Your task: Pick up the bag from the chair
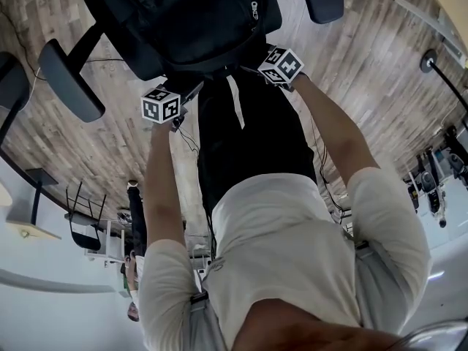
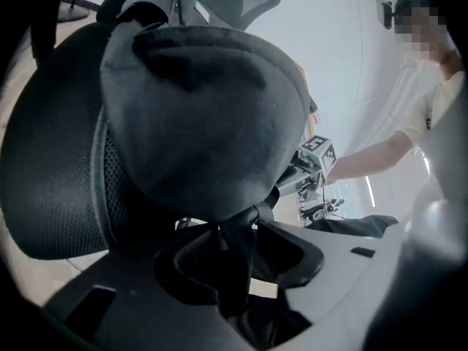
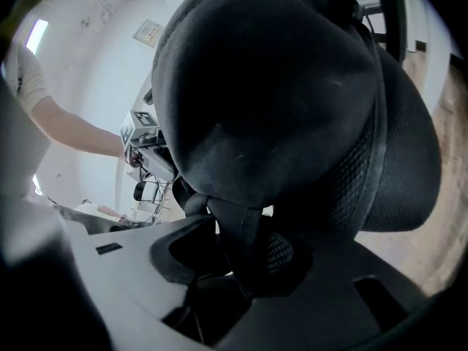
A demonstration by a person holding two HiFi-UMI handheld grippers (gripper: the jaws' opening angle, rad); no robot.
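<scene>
Bag (image 1: 197, 20) looks black, soft and round, sitting on the far chair (image 1: 69, 79). Left gripper (image 2: 235, 280) and right gripper (image 3: 245, 269) each squeeze one dark strap (image 2: 238, 236).

Cannot follow bag (image 1: 197, 20) or chair (image 1: 69, 79) past upper edge of head view. Cannot see jaws of left gripper (image 1: 184, 101) or right gripper (image 1: 263, 68) there, under marker cubes (image 1: 161, 104)

wood plank floor (image 1: 365, 79) | round black stand base (image 1: 428, 60) at right
</scene>
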